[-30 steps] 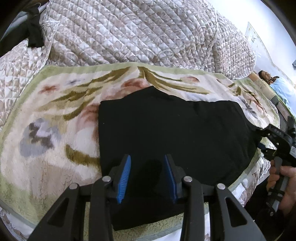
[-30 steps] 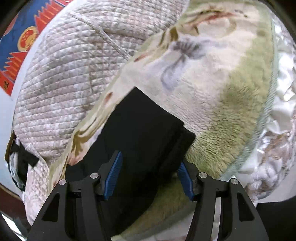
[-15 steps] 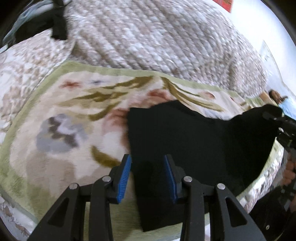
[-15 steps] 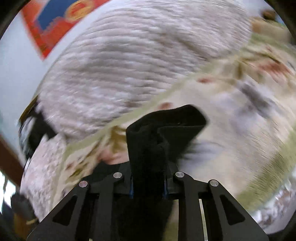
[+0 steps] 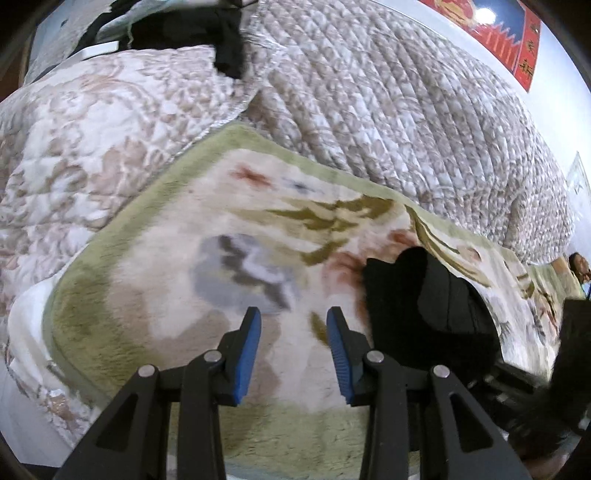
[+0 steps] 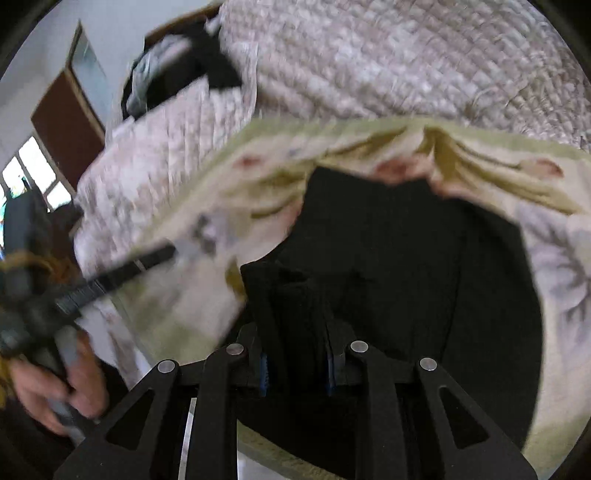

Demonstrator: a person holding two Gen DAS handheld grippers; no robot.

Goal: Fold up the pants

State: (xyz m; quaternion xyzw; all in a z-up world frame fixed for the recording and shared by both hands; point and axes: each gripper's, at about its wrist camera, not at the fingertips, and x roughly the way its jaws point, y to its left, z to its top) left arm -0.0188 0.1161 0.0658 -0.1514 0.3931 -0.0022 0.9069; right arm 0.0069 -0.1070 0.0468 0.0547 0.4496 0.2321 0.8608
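The black pants (image 6: 406, 258) lie on a floral fleece blanket (image 5: 166, 277). My right gripper (image 6: 297, 365) is shut on a bunched fold of them, and black cloth stands up between its blue pads. In the left wrist view the pants (image 5: 424, 306) rise as a dark hump at the right. My left gripper (image 5: 293, 332) hovers open over bare blanket to the left of the pants, with nothing between its fingers. It also shows blurred at the left of the right wrist view as my left gripper (image 6: 147, 260), held by a hand (image 6: 55, 387).
A quilted beige duvet (image 5: 388, 110) is heaped behind the blanket. Dark clothes (image 5: 207, 33) sit on it at the back left. A person (image 5: 580, 262) lies at the far right edge. The bed's near edge runs just below the grippers.
The right gripper has shut on the pants' edge and swung it up and over toward the left. The left gripper has slid left off the pants onto bare blanket.
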